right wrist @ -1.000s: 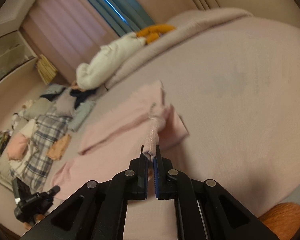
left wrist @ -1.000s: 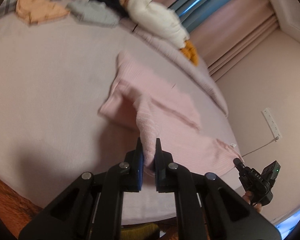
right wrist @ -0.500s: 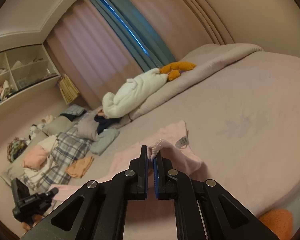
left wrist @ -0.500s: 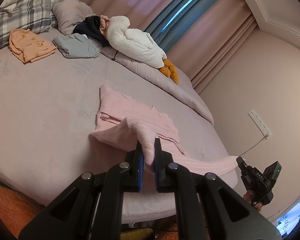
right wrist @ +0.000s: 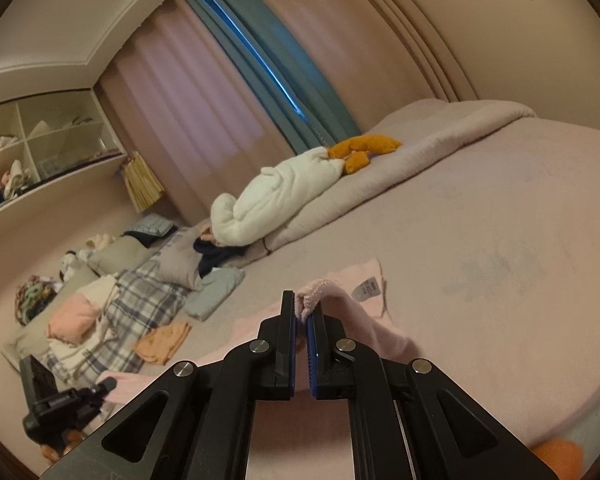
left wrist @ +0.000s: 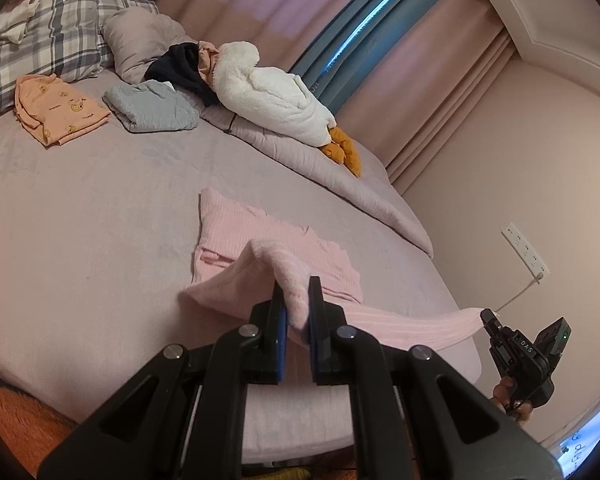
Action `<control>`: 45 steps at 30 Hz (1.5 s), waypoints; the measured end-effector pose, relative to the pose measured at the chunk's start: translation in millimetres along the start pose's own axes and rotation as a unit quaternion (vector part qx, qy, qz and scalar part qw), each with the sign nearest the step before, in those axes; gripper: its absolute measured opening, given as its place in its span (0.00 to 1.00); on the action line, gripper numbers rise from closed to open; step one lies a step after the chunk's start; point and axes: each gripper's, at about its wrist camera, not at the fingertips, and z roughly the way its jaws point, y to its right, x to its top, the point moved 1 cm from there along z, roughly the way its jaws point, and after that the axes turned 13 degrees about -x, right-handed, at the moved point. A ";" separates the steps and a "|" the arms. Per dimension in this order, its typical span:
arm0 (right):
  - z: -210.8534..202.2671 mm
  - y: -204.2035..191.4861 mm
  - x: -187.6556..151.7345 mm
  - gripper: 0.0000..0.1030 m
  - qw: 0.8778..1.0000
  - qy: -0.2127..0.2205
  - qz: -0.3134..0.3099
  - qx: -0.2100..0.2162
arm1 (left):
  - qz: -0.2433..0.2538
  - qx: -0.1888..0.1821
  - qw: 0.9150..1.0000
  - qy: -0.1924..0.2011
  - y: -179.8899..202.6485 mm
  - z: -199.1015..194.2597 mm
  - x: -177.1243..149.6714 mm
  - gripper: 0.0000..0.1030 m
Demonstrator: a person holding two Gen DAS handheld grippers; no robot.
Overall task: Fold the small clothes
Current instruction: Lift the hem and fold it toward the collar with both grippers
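The small pale-pink ribbed knit garment (left wrist: 268,248) lies partly on the mauve bedsheet (left wrist: 80,240), near the bed's near edge; its far half is flat on the sheet, while the near hem is raised off it and stretched between the two tools. The left gripper (left wrist: 296,312) is clamped on one corner of that hem, a fold of pink cloth bunched between its blue pads. The right gripper (right wrist: 302,312) is pinched tight on the other corner, with the white care label (right wrist: 366,290) showing just beyond it on the flat part.

The step in hand looks like the first fold: both corners lifted, the hem taut between them, ready to be carried over the flat half. The next move seems to call for both hands travelling together toward the far edge, keeping the hem level and lightly tensioned so it lands square, then letting go once the edges meet.

Further up the bed, a folded peach printed garment (left wrist: 56,108) and a folded grey garment (left wrist: 152,108) lie side by side, near a white plush goose (left wrist: 268,92).
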 end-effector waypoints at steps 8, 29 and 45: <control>35.5 -8.1 24.1 0.06 1.000 -0.011 -0.001 -0.009 | -0.011 0.019 1.000 -0.006 -11.8 31.6 33.2 0.08; 150.2 -21.6 68.9 0.06 0.996 -0.059 -0.017 -0.060 | -0.031 0.059 0.997 -0.042 -74.0 137.7 109.1 0.08; 254.4 -11.9 61.5 0.06 0.982 -0.135 -0.043 -0.124 | -0.040 0.113 0.989 -0.088 -138.4 223.8 126.1 0.08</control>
